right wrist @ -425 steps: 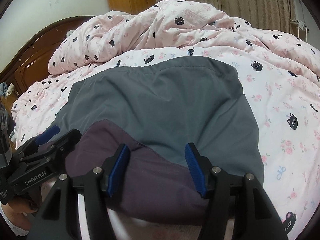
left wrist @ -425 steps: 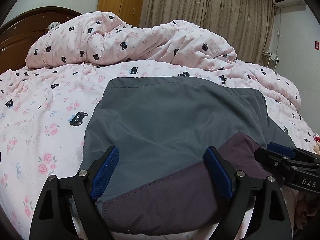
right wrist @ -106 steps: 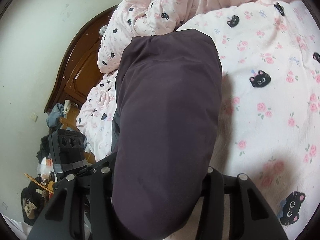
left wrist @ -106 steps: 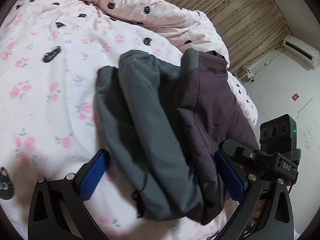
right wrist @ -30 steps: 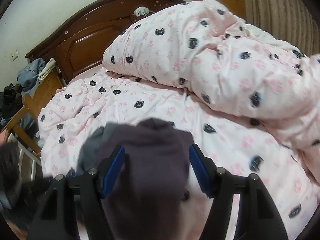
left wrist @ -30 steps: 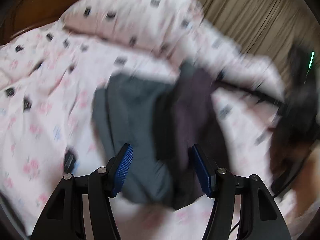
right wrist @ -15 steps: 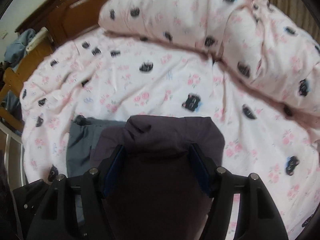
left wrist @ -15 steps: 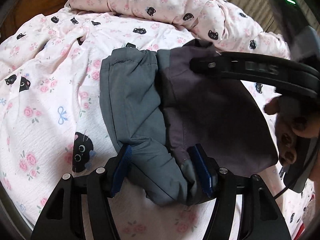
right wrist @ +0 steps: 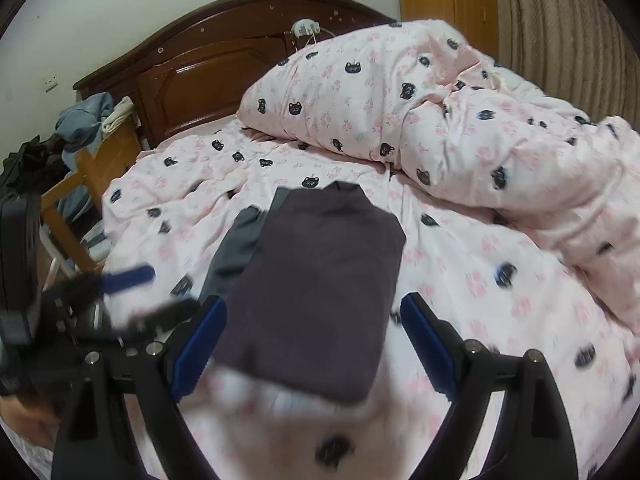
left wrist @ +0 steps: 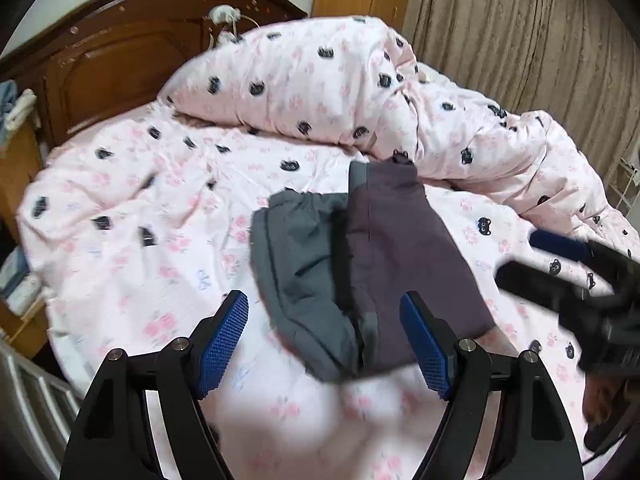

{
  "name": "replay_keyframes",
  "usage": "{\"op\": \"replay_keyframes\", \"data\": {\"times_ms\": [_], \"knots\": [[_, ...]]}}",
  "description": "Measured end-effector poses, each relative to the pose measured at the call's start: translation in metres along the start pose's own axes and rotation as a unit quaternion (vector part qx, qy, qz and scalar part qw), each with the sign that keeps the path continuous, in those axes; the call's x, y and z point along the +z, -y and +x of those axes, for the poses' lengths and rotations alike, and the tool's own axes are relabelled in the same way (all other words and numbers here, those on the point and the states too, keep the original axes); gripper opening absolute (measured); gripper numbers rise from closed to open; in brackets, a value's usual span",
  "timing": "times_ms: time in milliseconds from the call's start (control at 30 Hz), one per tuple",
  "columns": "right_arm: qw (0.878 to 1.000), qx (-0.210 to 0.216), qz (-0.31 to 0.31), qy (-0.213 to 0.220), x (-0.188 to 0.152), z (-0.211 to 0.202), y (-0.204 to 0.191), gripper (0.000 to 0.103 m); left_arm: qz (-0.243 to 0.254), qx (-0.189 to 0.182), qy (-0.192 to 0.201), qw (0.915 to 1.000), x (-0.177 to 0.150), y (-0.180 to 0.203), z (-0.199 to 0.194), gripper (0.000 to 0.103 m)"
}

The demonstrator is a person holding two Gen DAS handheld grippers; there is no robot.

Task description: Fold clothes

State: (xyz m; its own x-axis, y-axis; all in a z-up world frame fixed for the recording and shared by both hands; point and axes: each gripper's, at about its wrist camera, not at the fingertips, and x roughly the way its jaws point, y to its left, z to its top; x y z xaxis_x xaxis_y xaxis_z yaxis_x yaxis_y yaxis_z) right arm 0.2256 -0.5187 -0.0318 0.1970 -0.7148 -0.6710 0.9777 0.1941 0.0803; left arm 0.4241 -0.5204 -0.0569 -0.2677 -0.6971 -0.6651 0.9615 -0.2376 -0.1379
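from the left wrist view, the folded garment (left wrist: 360,268) lies on the bed (left wrist: 132,216), near the middle of the pink cat-print sheet. it is a compact bundle in two colours: a grey half on the left, rumpled with soft rolls and a thick rounded near edge, and a dark purple half on the right, flatter, with a seam running down it. the left gripper (left wrist: 326,340) hangs just above its near end, jaws spread wide and holding nothing, blue pads to either side of the cloth. the right gripper (left wrist: 568,268) shows blurred at the right edge. a bunched duvet (left wrist: 360,92) sits behind.

from the right wrist view, the garment (right wrist: 320,280) shows mostly its purple face, a smooth rough rectangle with a strip of grey peeking out along its left side. the right gripper (right wrist: 310,336) hovers over the near edge, jaws wide apart and empty. the left gripper (right wrist: 120,300) is a blur at left. the wooden headboard (right wrist: 200,76) stands beyond.
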Motion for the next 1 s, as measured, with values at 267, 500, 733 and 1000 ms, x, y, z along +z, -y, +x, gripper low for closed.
{"op": "replay_keyframes", "data": {"times_ms": [267, 500, 733, 1000], "knots": [[1.0, 0.0, -0.005, 0.014, -0.039, -0.071, -0.025, 0.09, 0.018, 0.039, 0.025, 0.9988, -0.028, 0.013, -0.08, 0.074], [0.999, -0.01, -0.019, 0.026, -0.065, -0.119, -0.043, 0.091, 0.042, 0.035, 0.017, 0.9983, -0.043, 0.031, -0.117, 0.074], [0.999, -0.014, -0.019, 0.034, -0.085, -0.157, -0.049, 0.091, 0.064, 0.05, 0.015, 0.9966, -0.056, 0.045, -0.141, 0.075], [0.999, -0.01, -0.009, 0.043, -0.088, -0.179, -0.048, 0.091, 0.069, 0.055, 0.032, 0.9956, -0.057, 0.051, -0.163, 0.075]]}}
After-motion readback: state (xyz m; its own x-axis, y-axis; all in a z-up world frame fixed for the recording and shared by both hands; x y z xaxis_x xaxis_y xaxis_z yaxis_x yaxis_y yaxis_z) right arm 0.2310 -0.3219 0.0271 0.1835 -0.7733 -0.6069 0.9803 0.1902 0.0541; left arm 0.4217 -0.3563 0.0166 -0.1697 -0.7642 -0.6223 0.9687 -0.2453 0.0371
